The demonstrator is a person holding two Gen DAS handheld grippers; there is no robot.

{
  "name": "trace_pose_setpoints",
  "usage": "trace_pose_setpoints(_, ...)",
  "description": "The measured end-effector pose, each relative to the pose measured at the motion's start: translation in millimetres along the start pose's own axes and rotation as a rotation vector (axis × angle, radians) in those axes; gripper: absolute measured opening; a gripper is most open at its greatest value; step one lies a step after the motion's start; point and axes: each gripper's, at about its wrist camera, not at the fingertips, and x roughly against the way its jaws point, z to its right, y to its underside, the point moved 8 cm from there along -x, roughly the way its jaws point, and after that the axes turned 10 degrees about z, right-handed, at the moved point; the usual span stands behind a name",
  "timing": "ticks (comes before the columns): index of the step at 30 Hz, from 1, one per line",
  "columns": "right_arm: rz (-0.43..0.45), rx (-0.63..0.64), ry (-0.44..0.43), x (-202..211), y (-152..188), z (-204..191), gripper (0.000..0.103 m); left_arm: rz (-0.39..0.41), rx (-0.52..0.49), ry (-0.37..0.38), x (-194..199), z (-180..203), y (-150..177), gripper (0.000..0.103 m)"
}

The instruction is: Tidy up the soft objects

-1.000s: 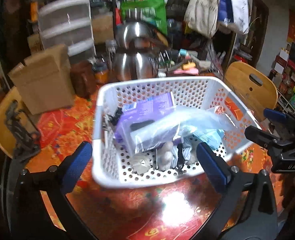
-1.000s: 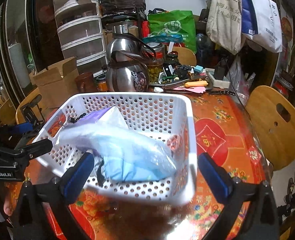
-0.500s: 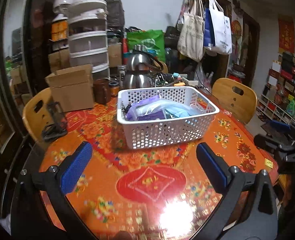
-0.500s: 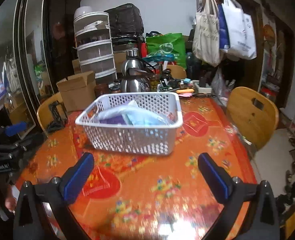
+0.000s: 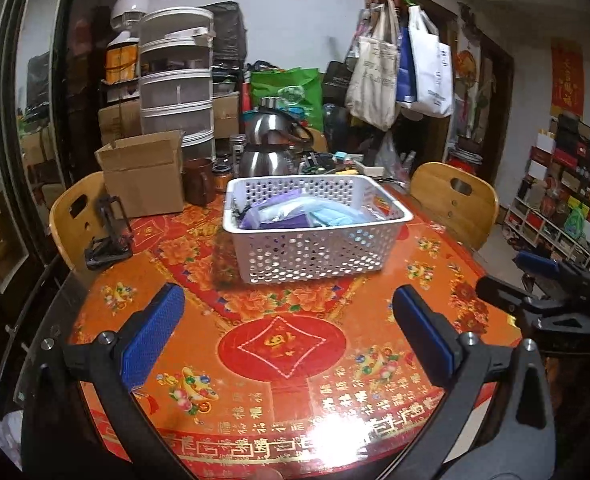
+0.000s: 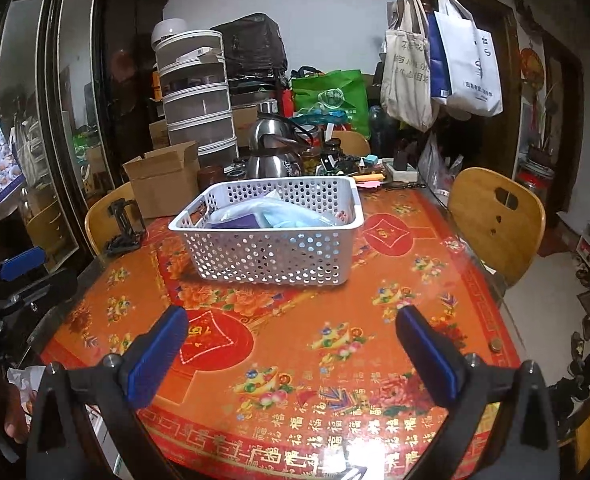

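Observation:
A white perforated basket (image 5: 315,254) (image 6: 271,258) stands on the red-and-orange patterned table (image 5: 283,344) (image 6: 295,344). It holds soft packets: a purple pack (image 5: 271,216) and a clear bag with light blue contents (image 5: 327,214) (image 6: 291,216). My left gripper (image 5: 287,316) is open and empty, held back over the table's near edge, well short of the basket. My right gripper (image 6: 291,334) is open and empty too, likewise far back. Each gripper shows at the edge of the other's view, the right (image 5: 535,280) and the left (image 6: 19,276).
Behind the basket stand a steel kettle (image 5: 271,152), a cardboard box (image 5: 143,176), a brown mug (image 5: 199,180) and small clutter. Wooden chairs (image 5: 455,204) (image 6: 495,216) flank the table. A black clamp-like tool (image 5: 109,232) lies at the left edge.
Both grippers have pulled back and up from right at the basket to the table's near edge. The basket and its contents have stayed put.

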Motion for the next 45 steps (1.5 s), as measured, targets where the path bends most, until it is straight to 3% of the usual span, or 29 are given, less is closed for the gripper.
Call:
trace_pose_setpoints(11, -0.022, 0.012, -0.014, -9, 4, -5, 0.103, -0.039, 0.008, 0.006, -22, -6, 2, 0.103)
trace_pose_setpoints(45, -0.027, 0.011, -0.022, -8, 8, -3, 0.103, -0.051, 0.001, 0.027, -23, -3, 8, 0.103)
